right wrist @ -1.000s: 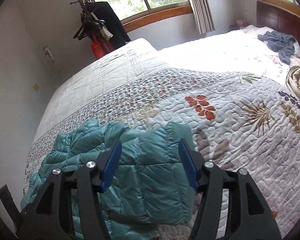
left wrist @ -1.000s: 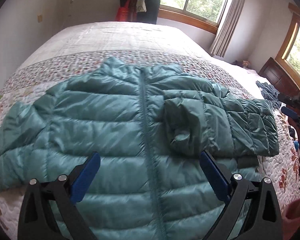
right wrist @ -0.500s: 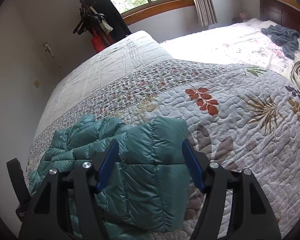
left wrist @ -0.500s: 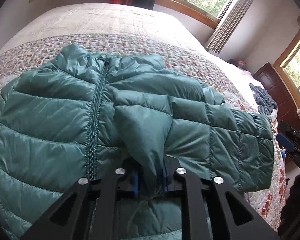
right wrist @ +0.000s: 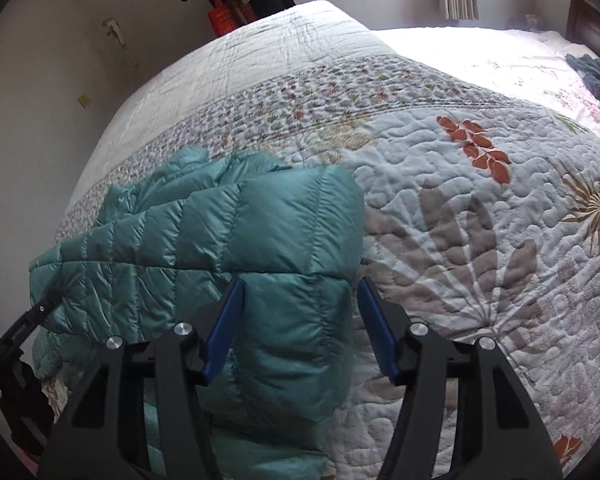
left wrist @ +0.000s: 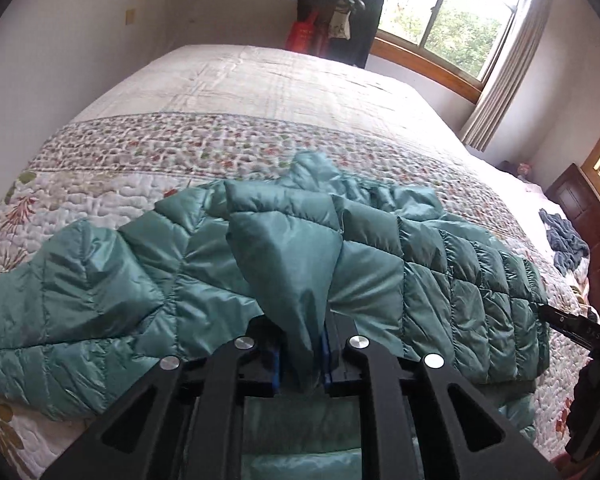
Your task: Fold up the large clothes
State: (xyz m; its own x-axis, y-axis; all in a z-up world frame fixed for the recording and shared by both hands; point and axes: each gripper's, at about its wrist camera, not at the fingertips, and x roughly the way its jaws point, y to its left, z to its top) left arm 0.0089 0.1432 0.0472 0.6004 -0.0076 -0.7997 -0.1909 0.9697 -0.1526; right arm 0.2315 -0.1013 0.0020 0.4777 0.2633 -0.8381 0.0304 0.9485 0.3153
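Two grippers are working over one teal puffer jacket (left wrist: 172,280) that is lying on a quilt (left wrist: 228,148) covering a bed. Going from left to right in the left wrist view, one sleeve of the jacket is stretching out flat toward the left edge of the quilt. Next to it, in the middle, the left gripper (left wrist: 302,354) is clenching a bunch of the smooth teal fabric, and its blue pads (left wrist: 275,364) are pressing close together on this fabric. The pinched part is rising as a cone from the jacket toward the gripper. Further right, the other quilted sleeve is lying folded across the body of the jacket. At the far right edge, a black part of the right gripper is showing just beside the jacket, and a blue-grey cloth (left wrist: 564,240) is lying well apart, near a dark wooden headboard (left wrist: 580,204).

In the right wrist view, the left gripper's black frame is showing at the far left, touching the jacket. The folded jacket edge is lying in the middle. The right gripper (right wrist: 300,328) is hovering with its jaws spread wide, one blue pad on each side of this edge, gripping nothing. To the right, the quilt with red leaves is lying bare.
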